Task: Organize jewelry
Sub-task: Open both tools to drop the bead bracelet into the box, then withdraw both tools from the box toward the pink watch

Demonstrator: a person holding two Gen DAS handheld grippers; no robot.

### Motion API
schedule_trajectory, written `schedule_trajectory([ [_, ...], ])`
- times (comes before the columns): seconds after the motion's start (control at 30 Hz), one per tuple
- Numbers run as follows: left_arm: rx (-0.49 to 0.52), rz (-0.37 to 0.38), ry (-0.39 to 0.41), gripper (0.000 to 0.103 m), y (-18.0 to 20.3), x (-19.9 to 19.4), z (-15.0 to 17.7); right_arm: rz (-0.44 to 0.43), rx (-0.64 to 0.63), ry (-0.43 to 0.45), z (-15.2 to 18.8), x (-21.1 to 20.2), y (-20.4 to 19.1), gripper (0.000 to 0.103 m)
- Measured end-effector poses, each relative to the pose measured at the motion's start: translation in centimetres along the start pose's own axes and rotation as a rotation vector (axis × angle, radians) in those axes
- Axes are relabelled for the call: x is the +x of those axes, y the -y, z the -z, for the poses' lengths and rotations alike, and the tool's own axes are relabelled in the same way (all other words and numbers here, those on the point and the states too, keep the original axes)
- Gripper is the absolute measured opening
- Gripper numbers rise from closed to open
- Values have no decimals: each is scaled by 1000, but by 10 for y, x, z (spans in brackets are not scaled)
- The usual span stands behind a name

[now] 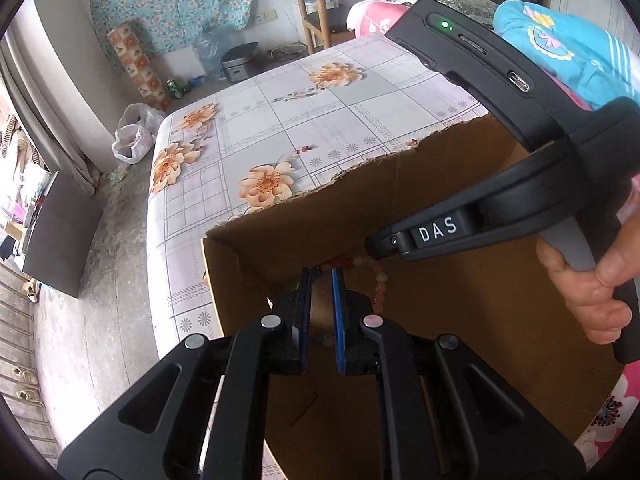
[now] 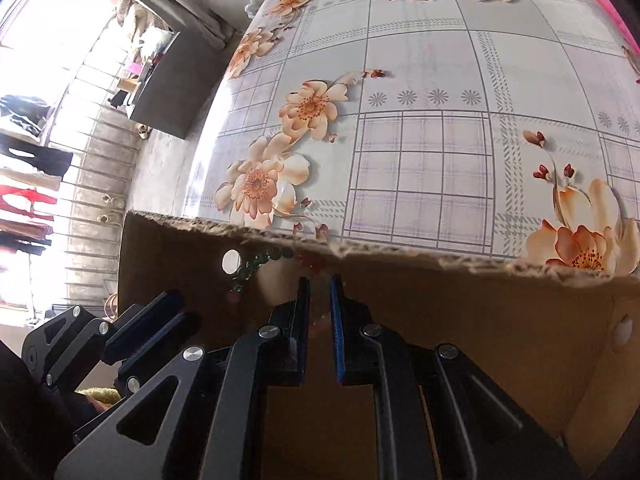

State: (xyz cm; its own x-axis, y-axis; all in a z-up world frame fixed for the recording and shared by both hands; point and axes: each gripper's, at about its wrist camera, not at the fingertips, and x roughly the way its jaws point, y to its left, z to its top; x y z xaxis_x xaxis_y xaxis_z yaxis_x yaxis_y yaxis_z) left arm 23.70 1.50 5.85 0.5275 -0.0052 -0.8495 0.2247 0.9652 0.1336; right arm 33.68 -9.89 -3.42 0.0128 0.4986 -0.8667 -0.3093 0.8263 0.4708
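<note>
Both tongs point steeply down into an open cardboard box [image 1: 460, 280] that stands on a tabletop [image 1: 280, 120] covered with a flowered, checked cloth. The left tongs [image 1: 321, 280] are almost clenched, with only a narrow gap showing between their blue pads; pale pink and reddish beads of a bracelet [image 1: 376, 280] lie at and just beyond the tips against the box's inner wall, but whether any strand is pinched between the pads cannot be told. The right tongs [image 2: 320, 284] stand just as narrowly closed, their tips inside the box just below its torn rim; nothing clear shows between them. A string of dark green beads [image 2: 256, 262] lies in the box's far left corner beside a round hole in the wall, with a few red beads just right of it. The right hand [image 1: 588, 288] grips its handle above the box.
</note>
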Motion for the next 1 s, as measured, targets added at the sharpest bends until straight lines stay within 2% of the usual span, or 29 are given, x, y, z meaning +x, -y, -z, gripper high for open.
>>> schedule_trajectory([
  [0.13, -16, 0, 44, 12, -6, -9, 1, 14, -3, 49, 2, -11, 2, 11],
  [0.3, -56, 30, 155, 15, -15, -44, 8, 47, -35, 153, 19, -53, -7, 12],
  [0.33, -61, 41, 182, 17, -15, -55, 12, 52, -50, 181, 26, -66, -10, 15],
  [0.37, -64, 55, 212, 19, -16, -68, 18, 58, -65, 214, 34, -80, -15, 25],
  [0.47, -79, 105, 303, 29, -18, -107, 42, 72, -124, 356, 72, -132, -29, 44],
  [0.57, -96, 140, 392, 42, -20, -142, 77, 69, -196, 508, 126, -180, -44, 56],
  [0.63, -108, 145, 433, 49, -19, -157, 104, 71, -236, 589, 167, -203, -50, 60],
  [0.8, -163, 146, 437, 58, -12, -159, 162, 111, -284, 679, 254, -212, -47, 62],
  [0.93, -209, 160, 401, 58, 5, -141, 202, 141, -236, 686, 304, -183, -27, 62],
  [1.0, -228, 185, 359, 58, 17, -127, 217, 162, -199, 671, 324, -162, -14, 62],
])
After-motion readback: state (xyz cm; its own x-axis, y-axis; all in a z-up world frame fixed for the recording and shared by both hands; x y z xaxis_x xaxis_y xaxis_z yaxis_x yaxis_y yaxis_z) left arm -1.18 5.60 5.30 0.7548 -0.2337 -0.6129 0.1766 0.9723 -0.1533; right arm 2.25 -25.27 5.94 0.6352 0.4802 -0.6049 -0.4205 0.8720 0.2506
